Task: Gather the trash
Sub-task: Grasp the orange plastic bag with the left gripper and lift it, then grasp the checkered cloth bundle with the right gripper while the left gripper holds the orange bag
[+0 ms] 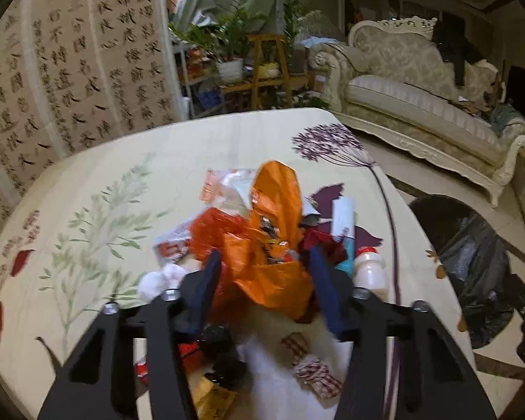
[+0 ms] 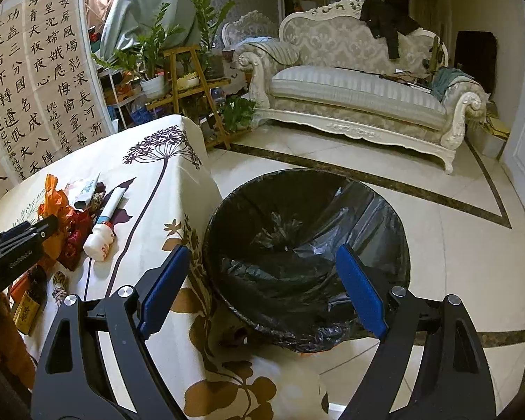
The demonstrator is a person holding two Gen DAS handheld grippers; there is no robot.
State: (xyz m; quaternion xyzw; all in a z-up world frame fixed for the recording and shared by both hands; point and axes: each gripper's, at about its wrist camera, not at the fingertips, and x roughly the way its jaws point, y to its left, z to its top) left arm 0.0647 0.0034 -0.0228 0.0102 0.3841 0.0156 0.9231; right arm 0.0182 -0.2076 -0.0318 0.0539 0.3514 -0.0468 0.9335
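Observation:
A heap of trash lies on the flower-print tablecloth (image 1: 129,161). My left gripper (image 1: 264,273) is half closed around a crumpled orange plastic bag (image 1: 276,224), one finger on each side of it; I cannot tell whether the pads grip it. Around it lie a small white bottle (image 1: 369,273), a white and blue tube (image 1: 344,224), red wrappers (image 1: 213,231) and white tissue (image 1: 161,280). My right gripper (image 2: 262,287) is open and empty, hanging above the bin with the black liner (image 2: 308,255) beside the table. The left gripper's body (image 2: 14,255) shows in the right wrist view.
The bin (image 1: 472,262) stands on the tiled floor at the table's right edge. A cream sofa (image 2: 353,94) is at the back, a wooden plant stand (image 2: 189,80) beside it, and a calligraphy screen (image 1: 70,80) at the left. Candy wrappers (image 1: 315,371) and a dark bottle (image 1: 224,357) lie near me.

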